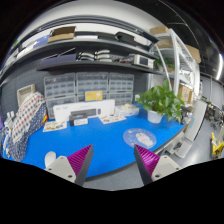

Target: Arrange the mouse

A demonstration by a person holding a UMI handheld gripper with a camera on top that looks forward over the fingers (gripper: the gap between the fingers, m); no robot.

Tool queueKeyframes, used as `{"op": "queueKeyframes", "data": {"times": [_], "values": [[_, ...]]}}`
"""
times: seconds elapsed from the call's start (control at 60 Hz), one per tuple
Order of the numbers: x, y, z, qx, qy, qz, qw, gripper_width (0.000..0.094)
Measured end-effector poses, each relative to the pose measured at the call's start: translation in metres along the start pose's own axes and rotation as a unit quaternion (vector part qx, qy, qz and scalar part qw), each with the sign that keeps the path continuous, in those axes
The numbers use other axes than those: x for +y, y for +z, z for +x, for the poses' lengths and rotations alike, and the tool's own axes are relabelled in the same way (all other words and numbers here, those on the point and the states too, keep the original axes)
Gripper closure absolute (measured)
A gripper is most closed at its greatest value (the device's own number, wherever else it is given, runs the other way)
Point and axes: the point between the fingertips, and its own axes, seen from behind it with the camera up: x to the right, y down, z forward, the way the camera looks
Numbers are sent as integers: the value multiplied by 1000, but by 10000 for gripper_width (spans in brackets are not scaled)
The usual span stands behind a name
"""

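A small white object that may be the mouse (78,121) lies on the blue mat (95,140), well beyond my fingers and to their left. A round pale patterned disc (140,137) lies on the mat just beyond my right finger. My gripper (113,149) is open and empty, held above the near edge of the mat. Its magenta pads (82,158) stand wide apart with only mat and grey table between them.
A patterned cloth (25,122) hangs at the left end of the mat. A potted plant (160,100) stands at the right. White boxes (88,106) and bins sit at the back under loaded shelves (85,45). A white frame (195,125) stands at the right.
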Motion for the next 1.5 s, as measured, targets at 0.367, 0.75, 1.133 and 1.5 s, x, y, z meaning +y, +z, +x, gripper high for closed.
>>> {"op": "queueKeyframes", "data": {"times": [0.367,0.75,1.133,1.5], "values": [[145,-13,-134,-140,-41,-107,984,104],[162,29,-263,-238,-77,-124,960,96],[154,91,-302,-227,-106,-139,958,191],[150,97,-304,-224,-93,-128,962,570]]}}
